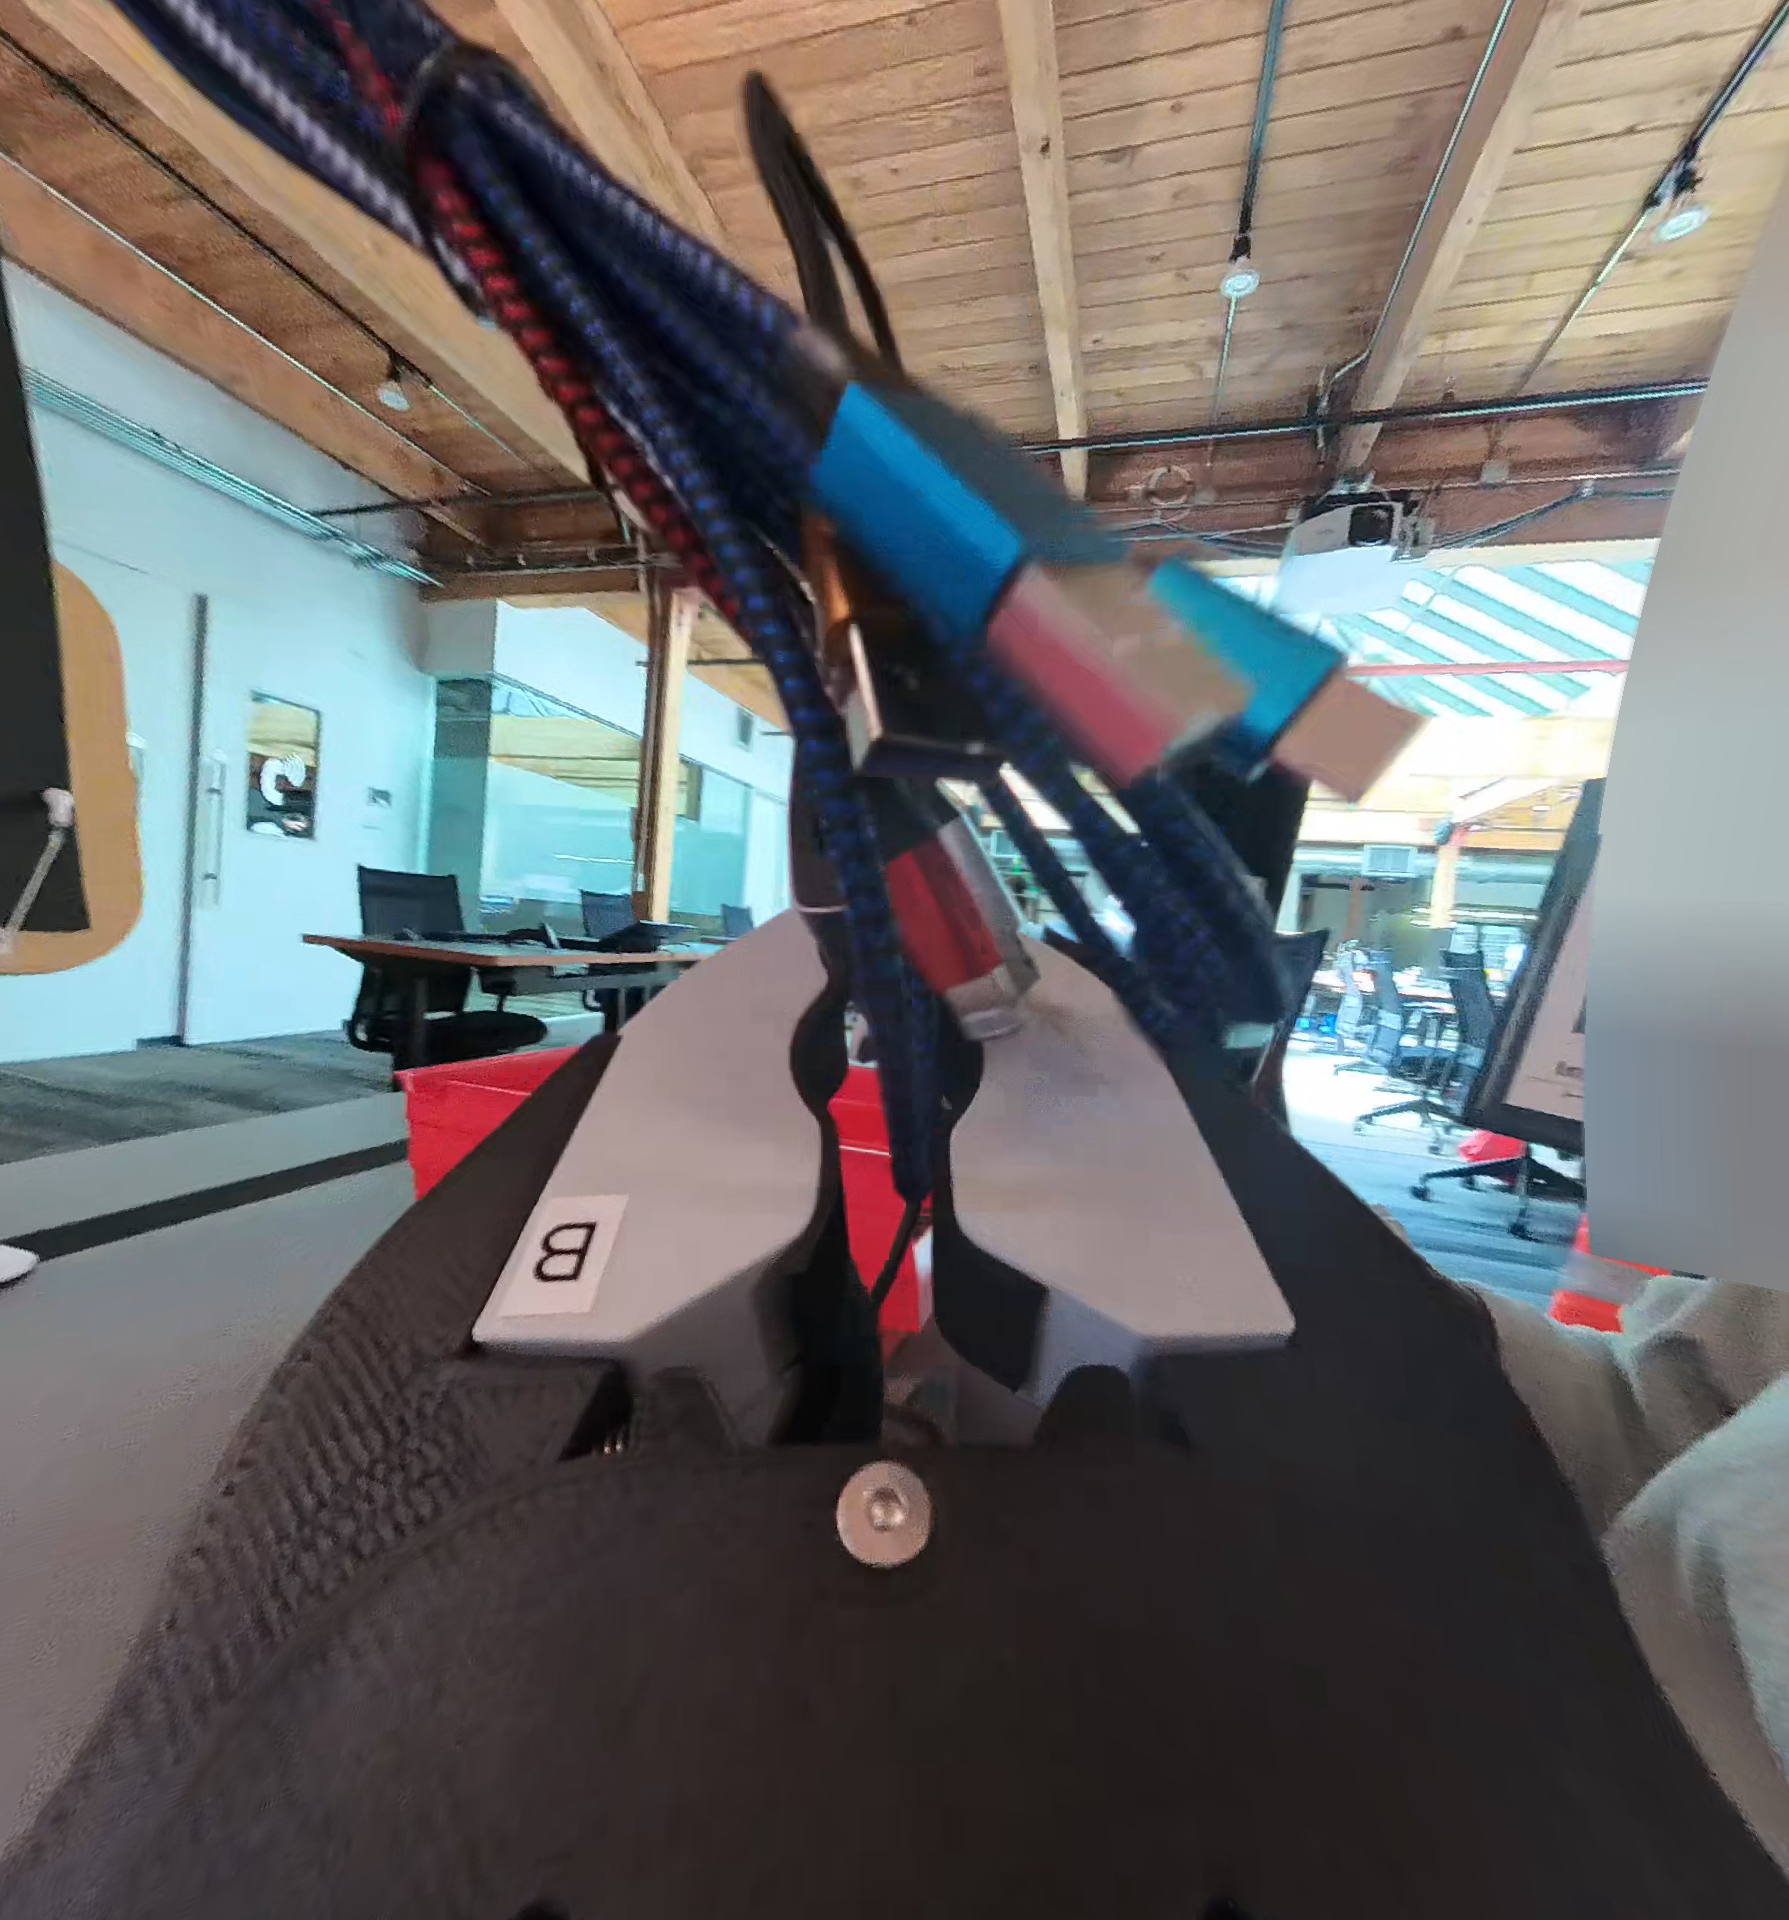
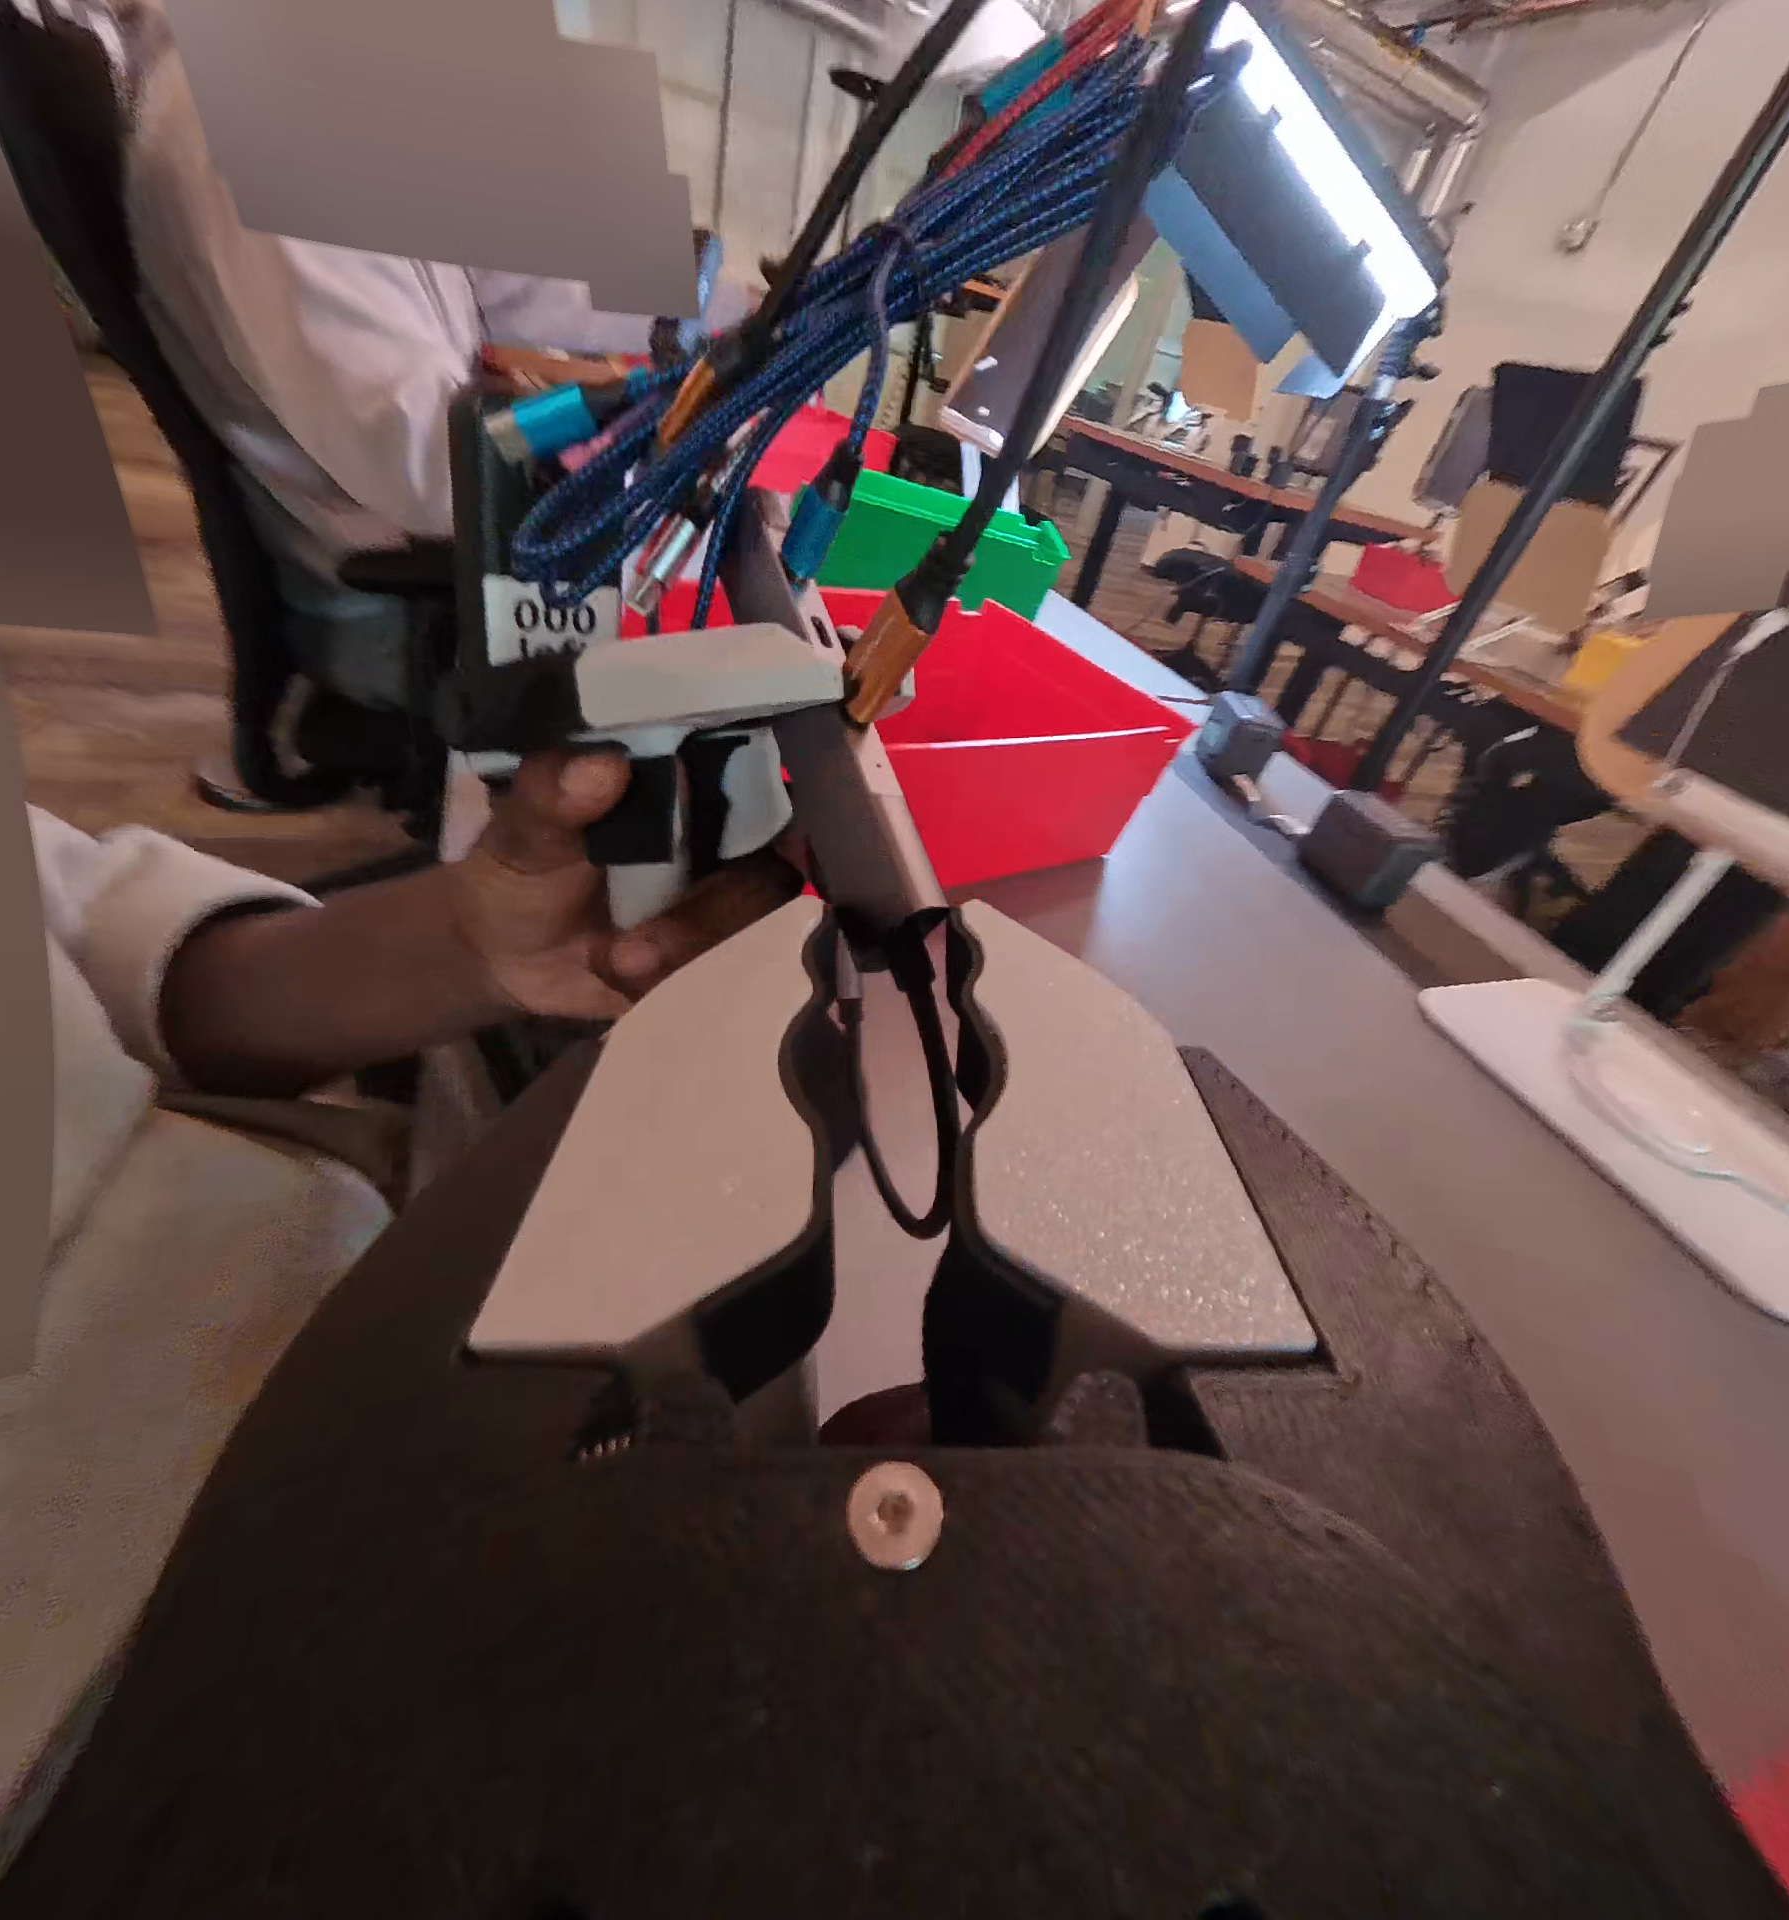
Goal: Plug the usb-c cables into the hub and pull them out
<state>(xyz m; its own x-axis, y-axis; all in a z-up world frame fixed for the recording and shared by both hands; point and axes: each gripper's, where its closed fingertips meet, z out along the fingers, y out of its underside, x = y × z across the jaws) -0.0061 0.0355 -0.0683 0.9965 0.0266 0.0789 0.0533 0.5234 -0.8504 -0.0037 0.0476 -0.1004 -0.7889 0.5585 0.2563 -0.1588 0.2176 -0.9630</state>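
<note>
The hub [image 2: 848, 790], a slim grey bar, runs up from centre frame in my right wrist view, its lower end pinched between the fingers of my right gripper [image 2: 890, 935], which are nearly closed on it; its short black tail cable [image 2: 921, 1122] loops down in the gap between the fingers. Above it, filling the upper middle of that view, hangs the bundle of braided usb-c cables [image 2: 817, 343]. An orange plug [image 2: 885, 660] on a black lead sits against the hub's upper edge, though I cannot tell whether it is seated in a port or only touching.

In the left wrist view the same cables [image 1: 661, 343] come down from the upper left, blue, red and pink plugs blurred at centre. My left gripper [image 1: 900, 1023] has its fingers drawn close around several blue braided strands.

I judge this to be the plugging stage. Next I need to single out one plug, since the left has a whole clump, then line its tip with a port while the right holds the hub steady.

Behind, the red bin [image 2: 1015, 727] sits at centre and a green bin [image 2: 921, 530] just above it.
</note>
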